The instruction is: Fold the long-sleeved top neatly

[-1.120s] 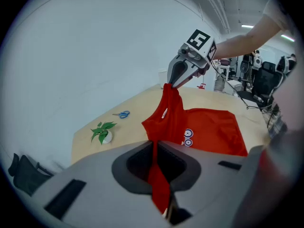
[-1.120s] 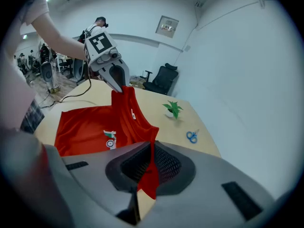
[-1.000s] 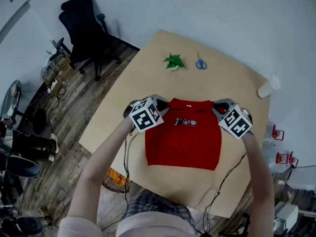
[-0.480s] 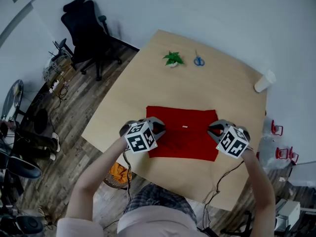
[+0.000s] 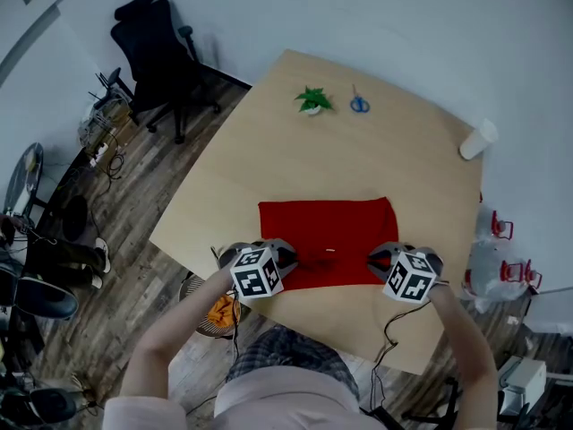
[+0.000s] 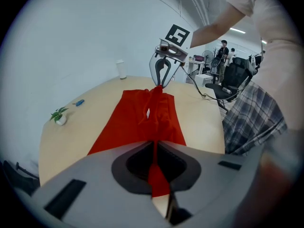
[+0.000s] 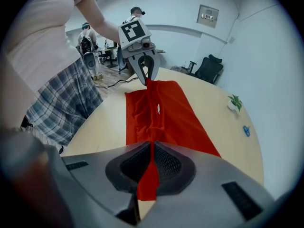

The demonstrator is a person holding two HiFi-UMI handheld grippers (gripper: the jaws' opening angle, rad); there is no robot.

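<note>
The red long-sleeved top (image 5: 328,236) lies on the wooden table (image 5: 358,159), doubled over into a wide rectangle with a small white tag showing. My left gripper (image 5: 285,259) is shut on the top's near left edge. My right gripper (image 5: 376,259) is shut on its near right edge. In the left gripper view a strip of red cloth (image 6: 154,175) is pinched between the jaws, and the cloth runs bunched to the right gripper (image 6: 162,72). The right gripper view shows the same: red cloth (image 7: 148,172) clamped, stretching to the left gripper (image 7: 144,70).
At the table's far side stand a small green plant (image 5: 312,101) and blue scissors (image 5: 359,105); a white cup (image 5: 477,139) is at the far right corner. A black office chair (image 5: 157,52) stands beyond the table. The near table edge lies just behind both grippers.
Both grippers drew the top's collar edge from the far side down toward me, folding the garment in half. The printed front is now hidden.
</note>
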